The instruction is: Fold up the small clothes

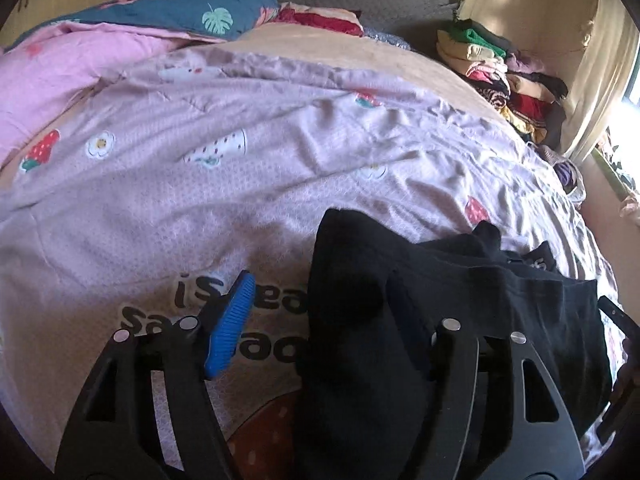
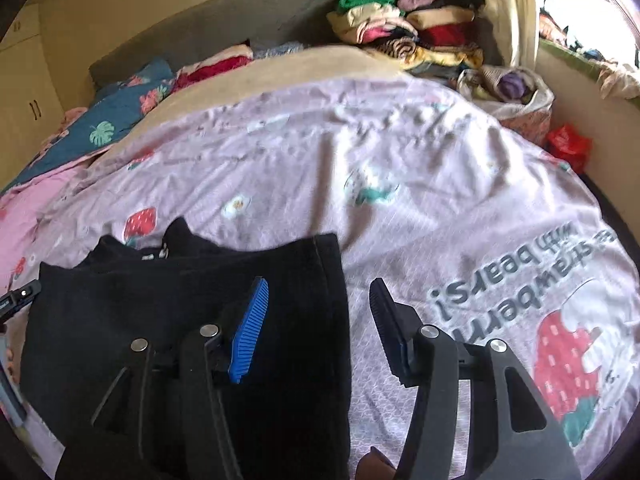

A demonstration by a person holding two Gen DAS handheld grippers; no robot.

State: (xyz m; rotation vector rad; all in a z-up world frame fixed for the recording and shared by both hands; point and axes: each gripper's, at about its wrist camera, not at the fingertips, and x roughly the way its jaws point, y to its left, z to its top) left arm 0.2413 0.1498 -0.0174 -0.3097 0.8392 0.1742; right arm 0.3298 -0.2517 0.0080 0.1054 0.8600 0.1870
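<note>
A black garment (image 1: pixel 440 300) lies folded flat on the pink strawberry-print bedsheet (image 1: pixel 240 200). In the left wrist view it fills the lower right. My left gripper (image 1: pixel 316 320) stands open at its left edge: the blue pad (image 1: pixel 232 324) is over bare sheet, and black cloth hides the other finger. In the right wrist view the garment (image 2: pixel 160 300) sits lower left. My right gripper (image 2: pixel 316 328) is open over its right edge, with one blue pad (image 2: pixel 248 332) above the cloth and the other finger over the sheet (image 2: pixel 440 200). Neither gripper presses on the cloth.
A stack of folded clothes (image 2: pixel 420 32) stands at the bed's far right corner, with a stuffed bag (image 2: pixel 516 92) and a red bag (image 2: pixel 568 144) beside it. A blue leaf-print quilt (image 1: pixel 192 8) and a pink blanket (image 1: pixel 48 80) lie far left. A window (image 2: pixel 592 8) is on the right.
</note>
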